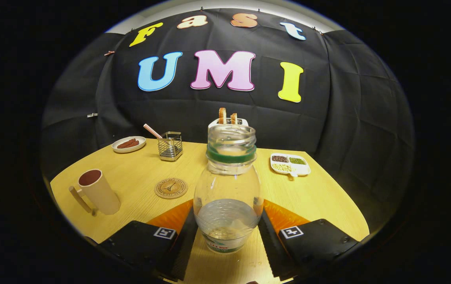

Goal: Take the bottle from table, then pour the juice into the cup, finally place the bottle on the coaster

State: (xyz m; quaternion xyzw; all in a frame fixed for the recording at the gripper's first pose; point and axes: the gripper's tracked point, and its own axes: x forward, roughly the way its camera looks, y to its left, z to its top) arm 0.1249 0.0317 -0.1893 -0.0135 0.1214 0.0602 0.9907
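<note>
At lower centre of the frame, the gripper (228, 240) clamped the bottle (228, 189) low on its belly — squeezing firmly and lifting straight should keep it upright before tipping toward the cup (98, 192), lower left, beside the coaster (171, 188).

bottle (228, 197) between my claw's fingers (227, 240) hides most of toaster (228, 122) beyond it; i see only its top and two slices. can't tell whether both fingers press bottle. label at bottle base too blurred. contents of divided dish (290, 164) too small to name.
</note>
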